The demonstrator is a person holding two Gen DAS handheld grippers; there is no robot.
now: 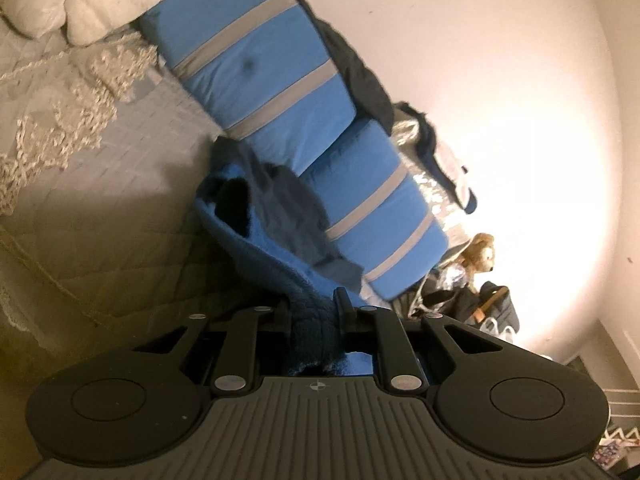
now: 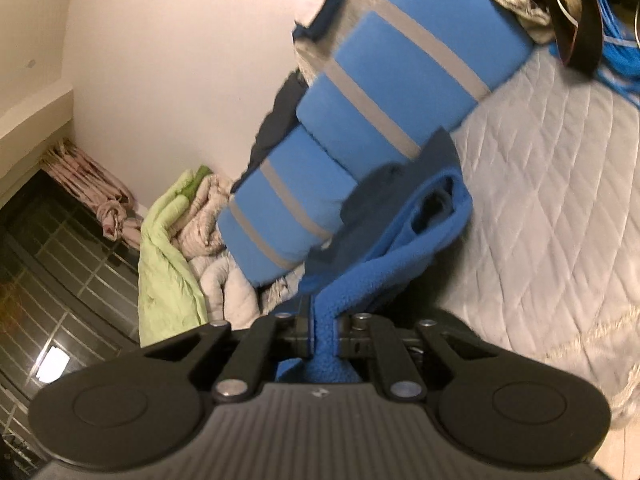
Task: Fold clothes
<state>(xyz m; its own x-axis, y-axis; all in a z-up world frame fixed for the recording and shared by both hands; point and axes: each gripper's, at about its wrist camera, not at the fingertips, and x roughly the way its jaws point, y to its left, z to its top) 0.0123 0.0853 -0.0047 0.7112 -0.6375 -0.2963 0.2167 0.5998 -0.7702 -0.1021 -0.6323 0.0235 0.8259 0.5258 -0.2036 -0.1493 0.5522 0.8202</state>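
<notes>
A blue fleece garment (image 1: 272, 256) with a dark navy lining hangs lifted off the grey quilted bed (image 1: 120, 184), bunched in front of the cushions. In the left wrist view my left gripper (image 1: 313, 306) is shut on one edge of it, and the cloth bulges between the fingers. The right wrist view shows the same garment (image 2: 400, 248) running up from my right gripper (image 2: 324, 322), which is shut on a thin fold of fleece. The garment sags between the two grips above the bed (image 2: 540, 184). Most of its shape is hidden in folds.
Two blue cushions with grey stripes (image 1: 272, 80) (image 2: 400, 92) lean along the wall behind the garment, with dark clothes (image 1: 360, 64) behind them. A cream lace throw (image 1: 72, 112) and white pillows (image 1: 80, 4) lie on the bed. Beyond are a teddy bear (image 1: 480, 252), a green blanket (image 2: 168, 248) and a dark window (image 2: 48, 280).
</notes>
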